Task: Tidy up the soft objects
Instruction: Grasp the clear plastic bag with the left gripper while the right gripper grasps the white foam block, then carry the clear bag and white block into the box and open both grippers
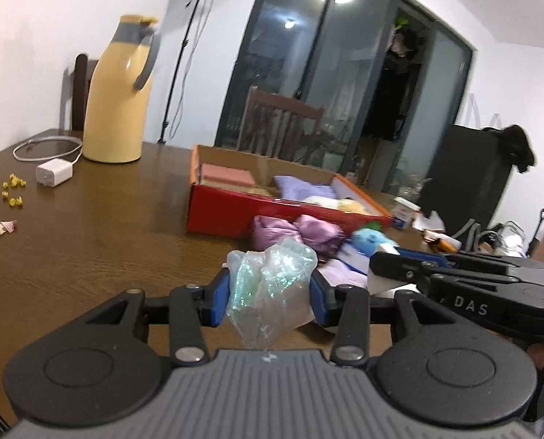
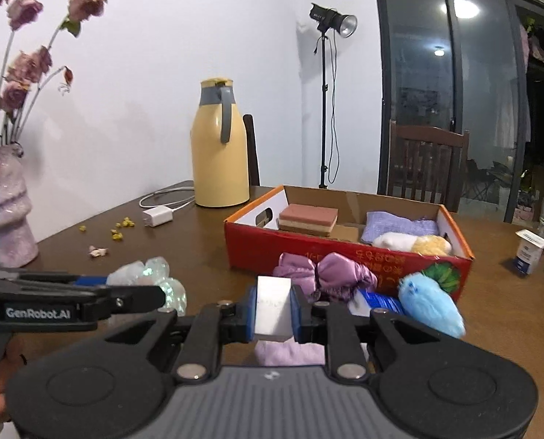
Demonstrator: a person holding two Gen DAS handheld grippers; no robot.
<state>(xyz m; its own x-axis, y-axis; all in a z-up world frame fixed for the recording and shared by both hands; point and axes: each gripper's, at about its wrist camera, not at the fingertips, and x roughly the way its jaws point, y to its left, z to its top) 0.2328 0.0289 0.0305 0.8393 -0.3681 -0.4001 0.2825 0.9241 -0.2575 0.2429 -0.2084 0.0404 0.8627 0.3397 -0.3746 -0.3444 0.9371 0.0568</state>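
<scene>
The left claw (image 1: 270,294) grips a crumpled iridescent plastic bag (image 1: 272,285). The right claw (image 2: 273,311) clamps a white foam block (image 2: 273,309) above the desk (image 2: 198,252)

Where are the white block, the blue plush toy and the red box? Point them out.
white block (image 2: 273,305), right wrist view, front face.
blue plush toy (image 2: 431,301), right wrist view, body.
red box (image 2: 308,252), right wrist view, front wall.
</scene>
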